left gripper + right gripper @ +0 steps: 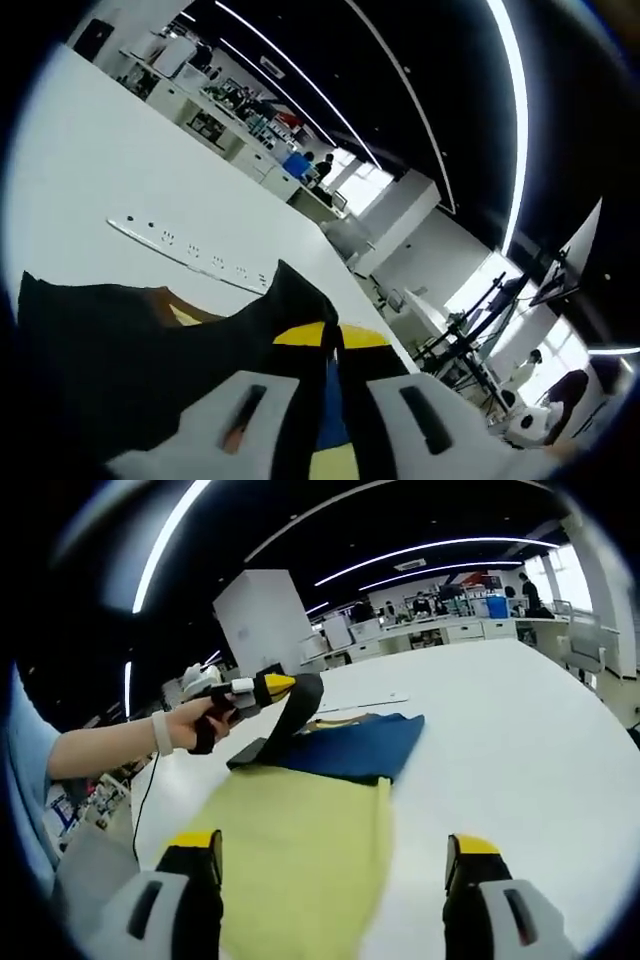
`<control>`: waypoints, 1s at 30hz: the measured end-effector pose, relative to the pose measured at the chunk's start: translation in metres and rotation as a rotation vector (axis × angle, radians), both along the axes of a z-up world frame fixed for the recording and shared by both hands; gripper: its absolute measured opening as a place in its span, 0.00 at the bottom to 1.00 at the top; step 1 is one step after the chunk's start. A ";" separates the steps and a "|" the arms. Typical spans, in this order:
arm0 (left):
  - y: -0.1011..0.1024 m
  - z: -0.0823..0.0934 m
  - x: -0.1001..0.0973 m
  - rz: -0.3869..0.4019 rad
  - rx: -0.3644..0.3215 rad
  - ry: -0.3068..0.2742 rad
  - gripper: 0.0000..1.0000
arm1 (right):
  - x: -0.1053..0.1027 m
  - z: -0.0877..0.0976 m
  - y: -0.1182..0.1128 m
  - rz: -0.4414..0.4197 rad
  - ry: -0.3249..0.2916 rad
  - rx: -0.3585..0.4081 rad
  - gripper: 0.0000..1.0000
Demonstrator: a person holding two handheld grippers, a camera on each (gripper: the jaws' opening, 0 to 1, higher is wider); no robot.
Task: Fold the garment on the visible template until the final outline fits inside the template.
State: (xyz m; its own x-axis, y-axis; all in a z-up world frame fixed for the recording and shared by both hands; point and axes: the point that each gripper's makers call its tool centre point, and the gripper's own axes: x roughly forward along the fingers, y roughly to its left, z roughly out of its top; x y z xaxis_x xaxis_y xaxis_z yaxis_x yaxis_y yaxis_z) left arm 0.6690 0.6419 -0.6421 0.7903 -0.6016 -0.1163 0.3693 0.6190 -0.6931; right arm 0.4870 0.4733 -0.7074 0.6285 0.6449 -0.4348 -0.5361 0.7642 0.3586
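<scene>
Garment (355, 745), dark blue, lies partly on the yellow template (300, 860) spread over the white tabletop (520, 730), with the right hand-held gripper (335, 880) in the foreground, its yellow-tipped jaws spread wide and empty above the template's near edge. Farther off, the left hand-held gripper (280, 687), gripped by a person's hand (200, 720), has its jaws pressed together on a lifted fold of the cloth, and beyond it a white power strip (190, 245) rests on the tabletop.
</scene>
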 end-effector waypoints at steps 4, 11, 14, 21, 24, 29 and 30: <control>-0.025 0.001 -0.002 -0.043 -0.010 -0.002 0.00 | -0.001 -0.001 -0.001 -0.004 0.004 0.002 0.93; -0.066 -0.006 -0.016 -0.141 -0.015 0.004 0.00 | -0.003 -0.003 -0.002 -0.013 0.013 0.010 0.93; -0.074 -0.015 -0.021 -0.159 -0.018 0.021 0.00 | -0.004 -0.004 -0.003 -0.018 0.013 0.011 0.92; -0.093 -0.042 -0.032 -0.207 -0.019 0.092 0.00 | -0.007 -0.005 -0.004 -0.029 0.023 0.018 0.92; -0.099 -0.053 -0.037 -0.224 -0.006 0.112 0.00 | -0.007 -0.005 -0.004 -0.034 0.025 0.021 0.91; -0.103 -0.068 -0.041 -0.241 0.013 0.145 0.00 | -0.010 -0.006 -0.004 -0.037 0.032 0.027 0.91; -0.104 -0.071 -0.041 -0.240 0.012 0.152 0.00 | -0.010 -0.006 -0.004 -0.038 0.032 0.029 0.91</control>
